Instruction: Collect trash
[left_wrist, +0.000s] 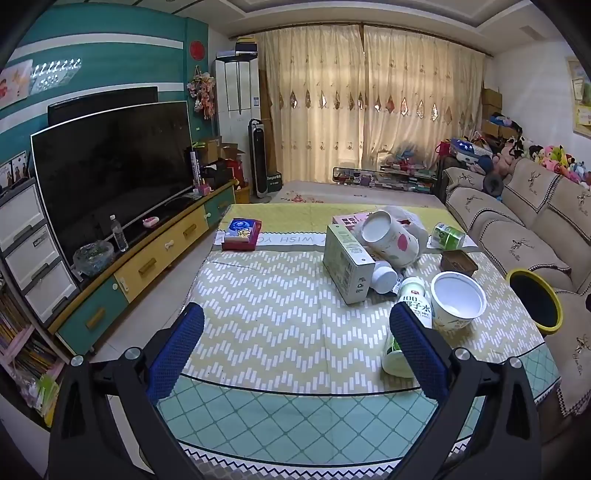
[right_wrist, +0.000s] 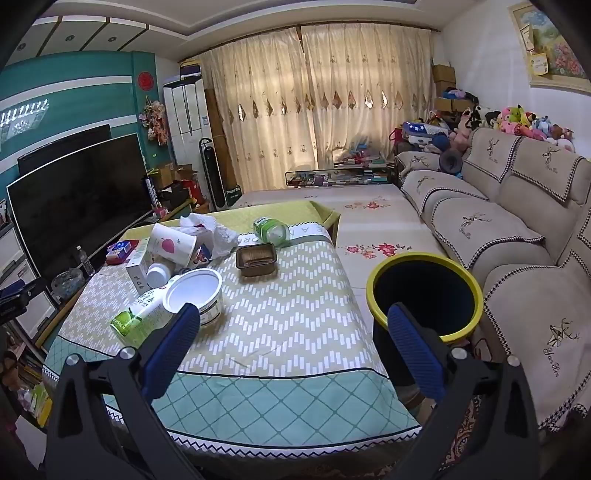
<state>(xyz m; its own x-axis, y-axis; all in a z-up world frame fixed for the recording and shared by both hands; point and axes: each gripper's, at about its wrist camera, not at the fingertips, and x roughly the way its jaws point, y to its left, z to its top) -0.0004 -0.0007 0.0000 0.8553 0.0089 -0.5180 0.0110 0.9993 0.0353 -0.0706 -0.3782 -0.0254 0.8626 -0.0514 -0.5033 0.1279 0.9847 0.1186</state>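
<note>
- The left gripper hung over the near edge of the counter, its blue pads spread wide with nothing between them.
- The right gripper hung over the near right corner of the same counter, its pads likewise apart and empty.
- Nearest the left gripper, just behind its right pad, lay a coconut-water bottle on its side. It looked empty, so probably light and apt to roll; its smooth plastic would likely be slippery, and a grip across the middle of the body seemed safest.
- Touching that bottle stood a white paper bowl, open side up. Thin walls would probably crush under hard pressure, so pinching the rim lightly seemed the better hold.
- Further back sat a green carton box, stiff-sided and easy to clamp across its narrow faces, with a small white jar lying against it.
- Behind these a tall paper cup lay tipped over beside crumpled white plastic wrap, which was soft and would bunch up in any grip.
- A brown plastic tray sat alone near the right side, and a green bottle lay on its side at the far right edge.
- The yellow-rimmed bin stood on the floor, just right of the counter, between it and the sofa.
- None of the trash appeared collected yet.
</note>
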